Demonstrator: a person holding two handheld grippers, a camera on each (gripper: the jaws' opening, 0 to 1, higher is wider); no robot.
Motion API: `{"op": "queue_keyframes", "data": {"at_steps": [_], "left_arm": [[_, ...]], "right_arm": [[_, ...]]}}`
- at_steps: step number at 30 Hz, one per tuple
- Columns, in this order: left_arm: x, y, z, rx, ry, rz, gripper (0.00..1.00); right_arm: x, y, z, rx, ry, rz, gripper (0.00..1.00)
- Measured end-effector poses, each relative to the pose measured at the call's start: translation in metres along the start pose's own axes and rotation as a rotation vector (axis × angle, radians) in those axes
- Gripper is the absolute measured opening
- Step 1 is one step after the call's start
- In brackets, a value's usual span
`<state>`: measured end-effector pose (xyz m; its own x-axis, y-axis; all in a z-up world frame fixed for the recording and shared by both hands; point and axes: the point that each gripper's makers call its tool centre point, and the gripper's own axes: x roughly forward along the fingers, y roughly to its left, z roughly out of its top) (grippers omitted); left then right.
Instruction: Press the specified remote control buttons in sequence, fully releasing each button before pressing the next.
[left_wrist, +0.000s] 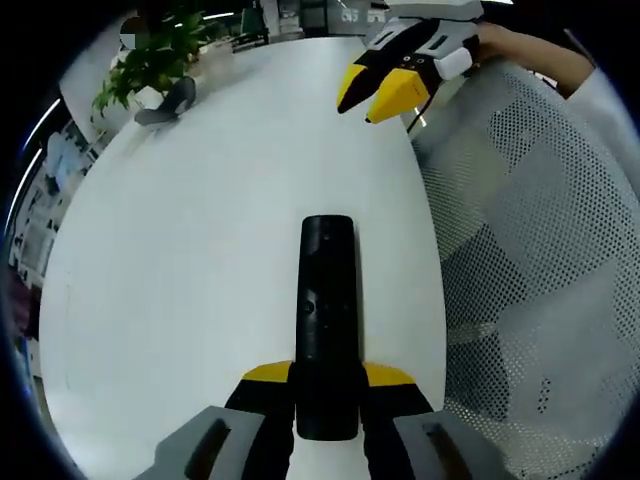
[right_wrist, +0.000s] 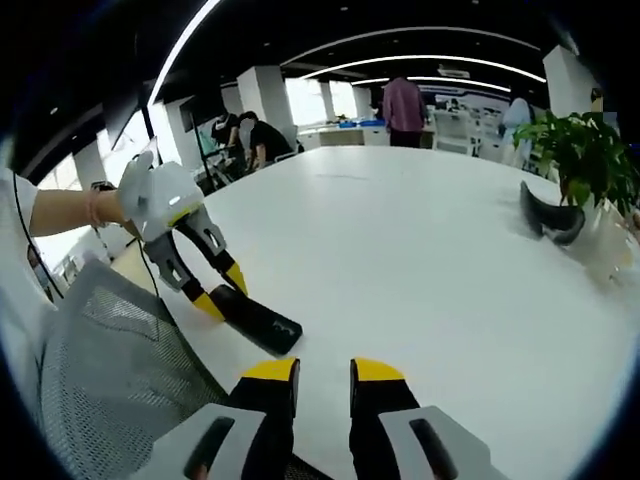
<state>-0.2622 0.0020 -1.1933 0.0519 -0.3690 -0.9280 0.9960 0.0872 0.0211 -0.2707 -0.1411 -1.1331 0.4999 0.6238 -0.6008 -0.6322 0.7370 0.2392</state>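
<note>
1. Remote: slim black plastic remote control (left_wrist: 327, 320), long bar shape, button face up. In the left gripper view its near end sits between the jaws of the left gripper (left_wrist: 327, 395) (yellow-tipped, black/grey); far end reaches out over the white round table (left_wrist: 200, 280). In the right gripper view the same remote (right_wrist: 262, 322) slants down to the tabletop near the table edge (right_wrist: 420, 260); whether its far tip actually touches I can't tell.
2. Left gripper (right_wrist: 222, 290): clamped on the remote's near end, both jaws tight against its sides. Grip is at one end only, so there's a long unsupported lever.
3. Right gripper (right_wrist: 324, 385): jaws nearly closed w/ a narrow gap, nothing between them. In the left gripper view it (left_wrist: 372, 90) hangs over the far table edge, well apart from the remote. No button contact yet, by my read.
4. Risks (judgement):
   - Pressing far from the clamp could pivot the remote in the jaws or twist it out. Cause: end-only hold.
   - Buttons are small and hard to make out against black; a wide yellow tip could hit 2 at once or the wrong one.
   - Incomplete lift-off between presses breaks the sequence rule.
   - Right gripper coming in over the top may hide the remote from the cam.
5. Surroundings: grey mesh office chair back (left_wrist: 530, 270) just beside the table edge, so a dropped remote could fall off that side. Green potted plant (left_wrist: 150, 60) and dark curved object (left_wrist: 168, 103) far across the table, no interference expected.
</note>
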Motion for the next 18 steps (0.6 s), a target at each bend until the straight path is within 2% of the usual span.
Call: {"op": "queue_keyframes", "data": {"at_steps": [6,7,9,10,13,15,18], "left_arm": [[0.0,0.0,-0.001,-0.004,-0.013,-0.002,0.24],[0.0,0.0,0.0,0.008,-0.015,-0.001,0.24],[0.0,0.001,-0.001,0.002,-0.011,-0.003,0.24],[0.0,0.0,-0.001,0.004,-0.011,-0.004,0.24],[0.0,0.0,0.0,0.014,-0.004,-0.008,0.24],[0.0,0.001,-0.001,0.016,-0.004,-0.012,0.24],[0.0,0.0,-0.001,0.023,-0.03,-0.014,0.24]], "right_arm": [[0.002,0.015,0.009,-0.038,-0.003,0.095,0.06],[0.002,0.018,0.009,-0.057,0.02,0.122,0.05],[0.006,0.017,0.017,-0.17,0.053,0.139,0.01],[0.008,0.017,0.02,-0.196,0.061,0.147,0.0],[0.016,0.024,0.028,-0.207,0.083,0.211,0.0],[0.022,0.027,0.028,-0.229,0.116,0.229,0.0],[0.029,0.031,0.016,-0.346,0.214,0.252,0.0]]}}
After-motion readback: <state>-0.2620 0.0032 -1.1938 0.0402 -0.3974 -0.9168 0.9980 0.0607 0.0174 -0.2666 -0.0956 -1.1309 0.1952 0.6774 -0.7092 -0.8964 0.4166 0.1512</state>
